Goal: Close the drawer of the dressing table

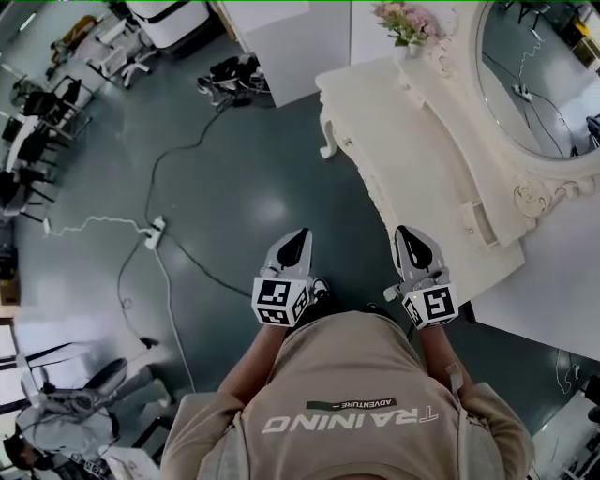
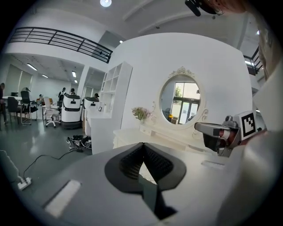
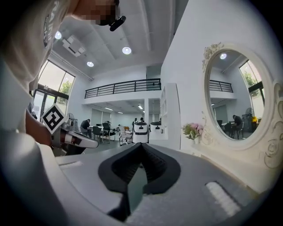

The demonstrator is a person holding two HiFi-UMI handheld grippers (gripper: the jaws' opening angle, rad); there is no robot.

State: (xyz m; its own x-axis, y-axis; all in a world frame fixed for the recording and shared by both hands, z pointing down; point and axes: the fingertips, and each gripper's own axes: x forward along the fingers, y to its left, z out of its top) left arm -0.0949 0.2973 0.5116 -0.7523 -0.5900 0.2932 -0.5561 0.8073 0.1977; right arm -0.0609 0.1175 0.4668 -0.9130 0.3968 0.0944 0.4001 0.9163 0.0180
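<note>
We held both tools close before us, above the grey floor (image 1: pixel 244 187). The left tool (image 1: pixel 298 242) had its jaws together with nothing between them, and the right tool (image 1: pixel 410 242) was the same, tips met and empty. The white dressing desk (image 1: pixel 412 141) stood just beyond the right tool, and neither tool touched it. On its raised back tier a small drawer (image 1: pixel 478 223) stood a little way out. Farther off were the oval mirror (image 1: pixel 539 75) and the flowers (image 1: pixel 408 21) at the desk's far end.
</note>
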